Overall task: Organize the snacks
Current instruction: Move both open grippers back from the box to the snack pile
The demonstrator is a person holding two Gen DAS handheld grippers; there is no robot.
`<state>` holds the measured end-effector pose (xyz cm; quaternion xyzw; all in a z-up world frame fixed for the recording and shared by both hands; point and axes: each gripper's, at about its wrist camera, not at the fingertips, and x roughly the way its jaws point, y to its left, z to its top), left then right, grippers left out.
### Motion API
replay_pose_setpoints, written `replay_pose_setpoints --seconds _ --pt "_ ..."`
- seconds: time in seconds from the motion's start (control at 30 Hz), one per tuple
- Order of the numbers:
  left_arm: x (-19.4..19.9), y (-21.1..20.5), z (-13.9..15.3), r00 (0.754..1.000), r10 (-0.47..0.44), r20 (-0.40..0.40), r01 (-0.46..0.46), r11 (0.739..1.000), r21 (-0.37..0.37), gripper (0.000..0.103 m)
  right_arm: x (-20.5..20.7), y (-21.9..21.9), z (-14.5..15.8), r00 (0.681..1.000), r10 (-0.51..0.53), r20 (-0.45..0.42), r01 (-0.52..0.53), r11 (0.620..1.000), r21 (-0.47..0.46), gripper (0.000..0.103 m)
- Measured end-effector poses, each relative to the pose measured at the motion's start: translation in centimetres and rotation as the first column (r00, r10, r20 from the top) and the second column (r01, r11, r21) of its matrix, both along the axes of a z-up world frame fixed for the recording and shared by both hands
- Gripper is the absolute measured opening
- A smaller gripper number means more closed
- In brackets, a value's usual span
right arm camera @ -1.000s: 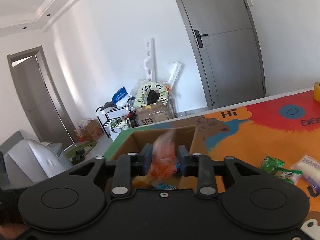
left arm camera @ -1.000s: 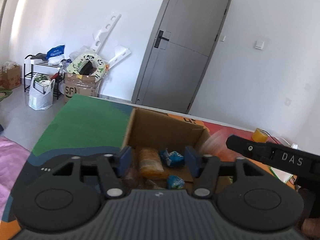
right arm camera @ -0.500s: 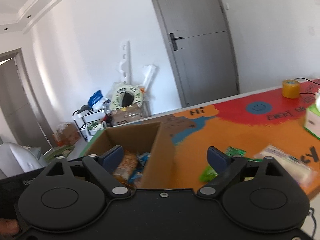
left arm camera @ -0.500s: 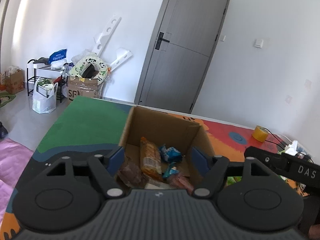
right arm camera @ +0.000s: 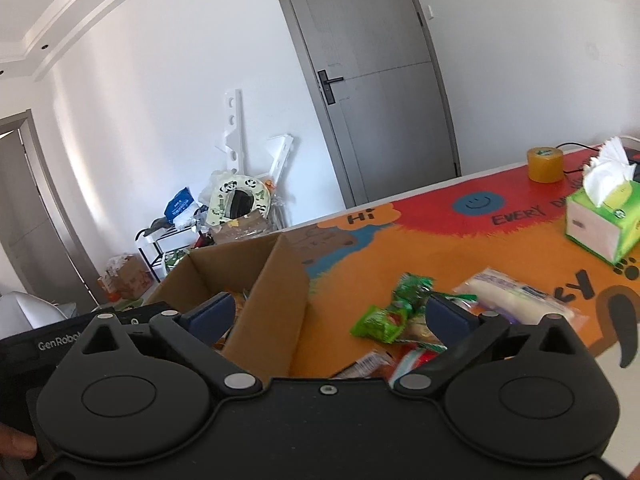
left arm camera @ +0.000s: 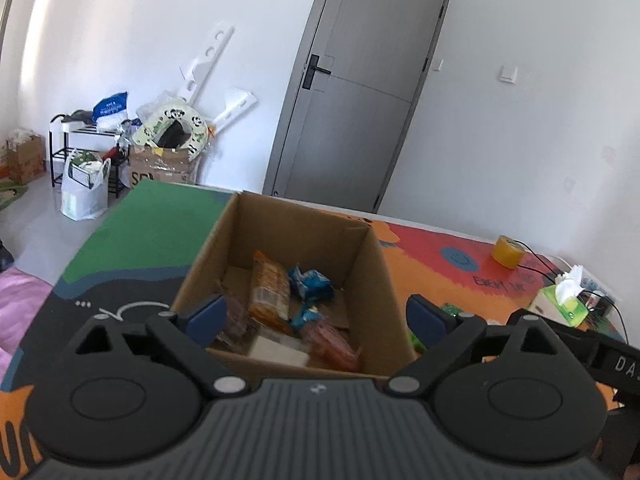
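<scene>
Looking past my left gripper (left arm camera: 316,316), I see its jaws spread wide, having just been opening, with nothing pressed between the pads; the open cardboard box (left arm camera: 376,280) sits straight ahead of it, its near rim between my fingertips. Inside the box, just beyond my left fingertip, lie an orange snack packet (left arm camera: 270,288), two small blue packets (left arm camera: 312,282) to its right, and a reddish packet (left arm camera: 332,346) nearest my palm. My right gripper (right arm camera: 334,316) also stands at full spread, jaws just opened, empty. The box's corner (right arm camera: 276,292) is ahead of its left fingertip, and the table mat (right arm camera: 400,248) stretches beyond. Between its fingertips and slightly right lie green snack packets (right arm camera: 396,312); just past the right fingertip is a white wrapped roll (right arm camera: 516,292). Below them, close to my palm, more wrappers show, partly hidden. Farther right stands a tissue box (right arm camera: 600,220), and beyond it a tape roll (right arm camera: 545,164).
</scene>
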<state>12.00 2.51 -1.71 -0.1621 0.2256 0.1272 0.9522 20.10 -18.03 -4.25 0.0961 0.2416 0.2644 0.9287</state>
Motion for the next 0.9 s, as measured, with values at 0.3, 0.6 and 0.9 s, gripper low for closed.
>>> replay_pose_setpoints --seconds 0.3,0.6,0.9 --pt "-0.1 -2.6 0.1 0.998 -0.057 -0.015 0.058 0.998 0.026 0.099 -0.7 -2.6 -0.4 0.999 -0.016 -0.034 0.016 1.000 -0.006 0.103" --pt "0.7 -5.8 -0.1 0.992 -0.120 -0.026 0.121 0.992 0.035 0.102 -0.8 -6.5 -1.2 0.996 -0.075 -0.039 0.076 0.997 0.020 0.103" --pt "2.4 -8.8 -0.7 0.980 -0.196 -0.045 0.198 0.980 0.025 0.102 -0.4 -9.6 -2.6 0.988 -0.137 -0.066 0.138 0.990 0.018 0.103"
